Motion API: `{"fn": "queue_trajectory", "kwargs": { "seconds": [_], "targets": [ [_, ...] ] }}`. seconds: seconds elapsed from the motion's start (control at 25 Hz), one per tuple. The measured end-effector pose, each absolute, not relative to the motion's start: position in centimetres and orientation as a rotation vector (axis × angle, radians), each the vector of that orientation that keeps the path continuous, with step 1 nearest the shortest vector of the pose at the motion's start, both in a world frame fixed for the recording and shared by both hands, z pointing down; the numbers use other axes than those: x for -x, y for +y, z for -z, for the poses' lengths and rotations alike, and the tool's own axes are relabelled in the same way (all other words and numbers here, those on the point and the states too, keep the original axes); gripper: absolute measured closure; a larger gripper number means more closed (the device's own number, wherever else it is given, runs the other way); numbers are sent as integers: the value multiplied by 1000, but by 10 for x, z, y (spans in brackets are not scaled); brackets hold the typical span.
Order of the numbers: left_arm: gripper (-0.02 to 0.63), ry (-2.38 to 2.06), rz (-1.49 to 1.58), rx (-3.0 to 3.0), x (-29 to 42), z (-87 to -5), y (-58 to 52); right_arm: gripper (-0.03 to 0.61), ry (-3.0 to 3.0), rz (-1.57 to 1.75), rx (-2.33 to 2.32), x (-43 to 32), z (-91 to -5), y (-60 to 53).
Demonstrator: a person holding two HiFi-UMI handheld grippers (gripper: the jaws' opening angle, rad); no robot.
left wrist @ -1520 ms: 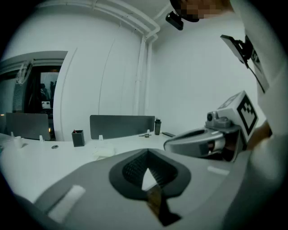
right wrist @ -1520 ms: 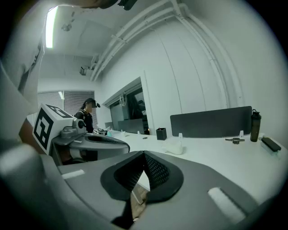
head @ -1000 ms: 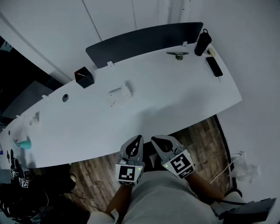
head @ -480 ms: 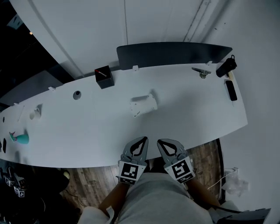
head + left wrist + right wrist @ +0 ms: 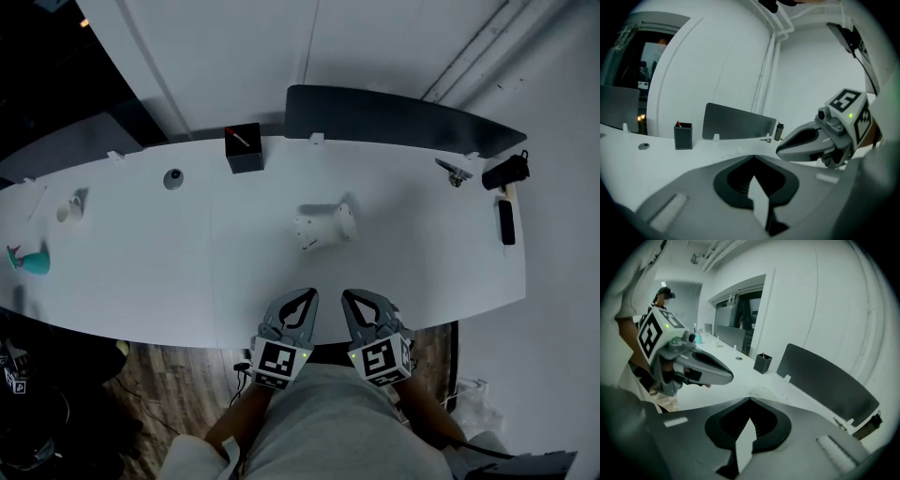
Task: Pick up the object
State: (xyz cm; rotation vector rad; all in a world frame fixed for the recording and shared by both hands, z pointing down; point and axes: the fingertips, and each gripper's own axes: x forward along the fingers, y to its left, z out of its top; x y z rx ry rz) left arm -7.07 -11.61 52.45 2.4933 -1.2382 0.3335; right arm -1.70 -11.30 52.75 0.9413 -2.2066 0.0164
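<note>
Holding left gripper (image 5: pixel 302 300) and right gripper (image 5: pixel 358 300) clenched, empty, side by side over the desk's (image 5: pixel 141 281) near edge, you are facing the white object (image 5: pixel 325 226), lying mid-desk.

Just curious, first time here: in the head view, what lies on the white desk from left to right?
Teal object, white cup, round grommet, black pen box, white object, metal clip, black bottle.

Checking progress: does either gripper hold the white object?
No, the white object lies on the table, apart from the left gripper and right gripper.
</note>
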Motion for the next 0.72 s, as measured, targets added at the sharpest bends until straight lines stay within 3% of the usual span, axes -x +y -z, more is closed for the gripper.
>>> {"fn": "queue_trajectory", "kwargs": {
  "seconds": [0.12,0.16,0.2,0.24,0.4,0.72],
  "targets": [
    [614,-1306,-337,-2445,84,-525,-121,575,-2065,210,-893,13,-546,-136],
    [614,-1332,-337,-2430,89,-523,-123,506,-2017,286,-851,14,-554,-143],
    [614,-1358,-340,-2416,94,-523,-124,341,-1969,363,-808,17,-563,-150],
    [614,-1382,-351,-2399,99,-523,-126,318,-1922,443,-772,20,-571,-158],
    [614,-1462,-377,-2335,114,-525,-129,284,-1762,663,-677,30,-609,-192],
    [614,-1526,-403,-2252,123,-532,-120,247,-1579,784,-607,37,-665,-238]
  ]
}}
